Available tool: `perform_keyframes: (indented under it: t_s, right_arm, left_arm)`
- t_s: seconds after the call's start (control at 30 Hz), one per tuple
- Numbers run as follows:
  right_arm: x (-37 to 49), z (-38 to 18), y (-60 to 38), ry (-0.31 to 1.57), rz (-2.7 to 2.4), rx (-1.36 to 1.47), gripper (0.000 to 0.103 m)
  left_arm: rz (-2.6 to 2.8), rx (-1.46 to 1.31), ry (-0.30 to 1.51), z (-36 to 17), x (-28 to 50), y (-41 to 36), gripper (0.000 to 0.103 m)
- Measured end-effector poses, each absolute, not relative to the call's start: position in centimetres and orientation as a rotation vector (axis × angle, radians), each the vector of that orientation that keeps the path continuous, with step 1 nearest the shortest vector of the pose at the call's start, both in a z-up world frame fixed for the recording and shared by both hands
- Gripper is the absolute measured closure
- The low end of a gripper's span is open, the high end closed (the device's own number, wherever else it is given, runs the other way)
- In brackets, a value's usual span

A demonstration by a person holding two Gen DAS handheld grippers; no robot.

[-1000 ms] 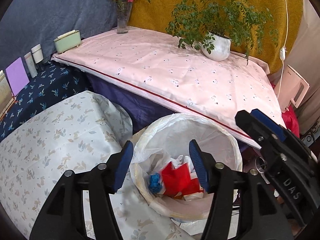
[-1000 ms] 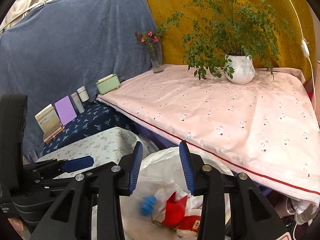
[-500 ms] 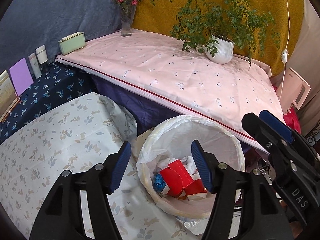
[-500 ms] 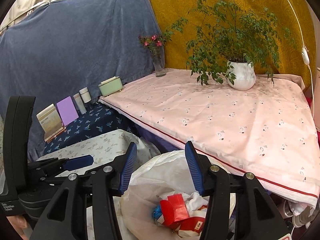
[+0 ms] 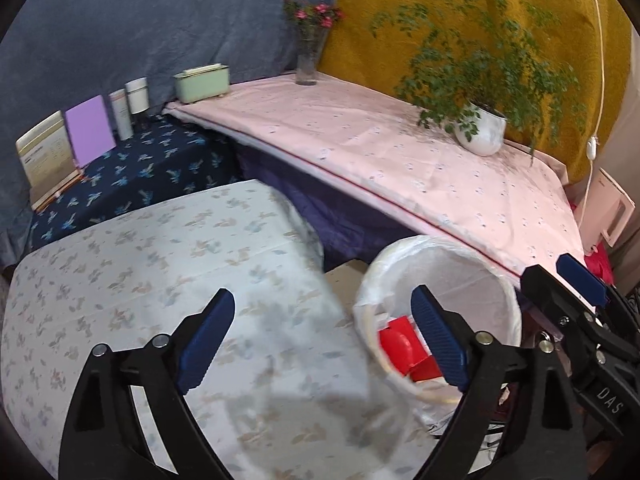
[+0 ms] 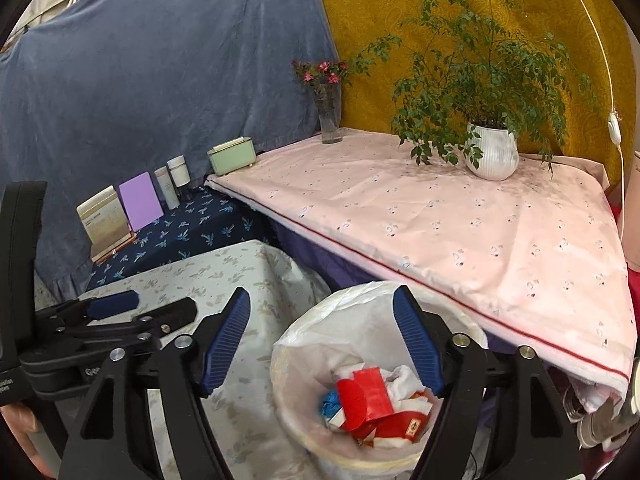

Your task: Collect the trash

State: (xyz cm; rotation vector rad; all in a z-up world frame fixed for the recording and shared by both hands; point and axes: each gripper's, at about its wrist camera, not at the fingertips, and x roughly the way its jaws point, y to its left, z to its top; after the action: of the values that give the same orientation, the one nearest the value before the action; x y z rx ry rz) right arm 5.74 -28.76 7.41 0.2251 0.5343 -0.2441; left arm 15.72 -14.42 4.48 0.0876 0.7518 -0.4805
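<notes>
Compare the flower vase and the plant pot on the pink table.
The vase is clear glass, tall and narrow; the pot is white, ribbed, squat and round. The vase holds a few pink flowers; the pot holds a wide, leafy green plant. The vase stands at the back corner; the pot stands further right. Both stand upright on the pink table.

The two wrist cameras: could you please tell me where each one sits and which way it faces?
Left wrist: on the left gripper, open, facing forward and down over the pale floral-cloth table; the right gripper shows at right.
Right wrist: on the right gripper, open, looking down into the white bag-lined trash bin; the left gripper shows at left.
Shared: bin, red carton, pink-cloth table, white potted plant.
</notes>
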Motion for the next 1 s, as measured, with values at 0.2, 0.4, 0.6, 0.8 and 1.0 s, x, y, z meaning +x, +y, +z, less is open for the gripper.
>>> perform_keyframes:
  t_s: [0.2,0.4,0.6,0.8,1.0]
  right_arm:
    - [5.5,5.8,-24.0,0.589,-0.223,0.167,0.021]
    - [5.4,2.8,-18.8,0.661,-0.161,0.164,0.019]
    - [5.5,-1.0,-14.0,0.747,-0.114,0.128,0.019]
    - [5.6,-5.3,-10.7,0.85,-0.083,0.124,0.019]
    - [6.0,-7.9,-9.2,0.899,-0.102,0.084,0.019]
  left_arm:
    - [-0.357,0.084,0.772,1.9,15.1,-8.0,0.012]
    - [-0.209,0.067,0.812,-1.6,14.0,-1.2,0.009]
    - [-0.128,0.073,0.87,-5.4,12.0,4.4,0.009]
    - [-0.095,0.064,0.918,-8.3,10.4,7.9,0.009]
    - [-0.086,0.033,0.932,-10.0,9.5,9.8,0.009]
